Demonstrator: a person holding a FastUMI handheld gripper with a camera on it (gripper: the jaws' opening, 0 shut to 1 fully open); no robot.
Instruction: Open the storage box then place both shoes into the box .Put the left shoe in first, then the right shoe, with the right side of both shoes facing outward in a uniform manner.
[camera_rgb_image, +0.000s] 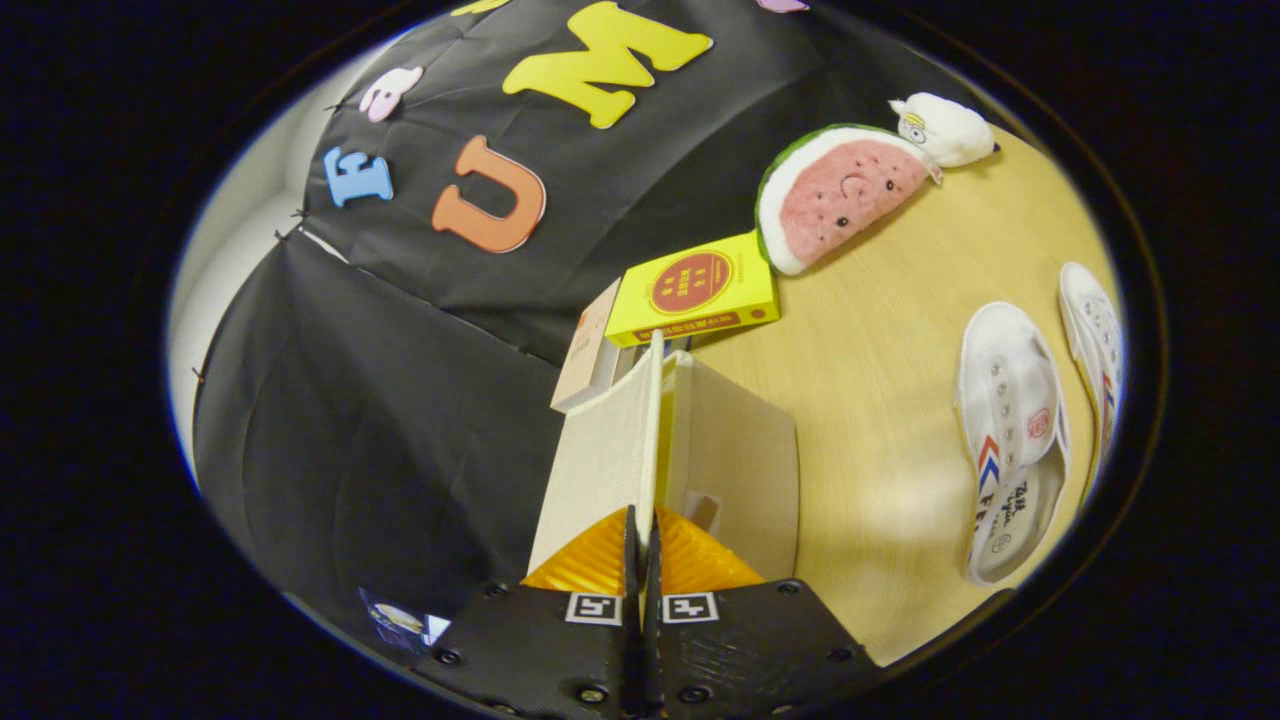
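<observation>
The box lid (610, 450) is pinched by its thin edge in my gripper (640, 540), fingers closed tight on it and swinging it up, so opening is underway while both shoes (1010, 440) wait on the table (880, 330), unplaced.

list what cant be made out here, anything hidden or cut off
- Gripper view: the gripper is shut on the box lid; the raised lid and the box wall hide the inside of the storage box.
- Gripper view: the far white shoe is cut off at the picture's rim, so its outer side is unseen.
- Gripper view: print on the yellow carton and inside the near white shoe is too small to read.
</observation>
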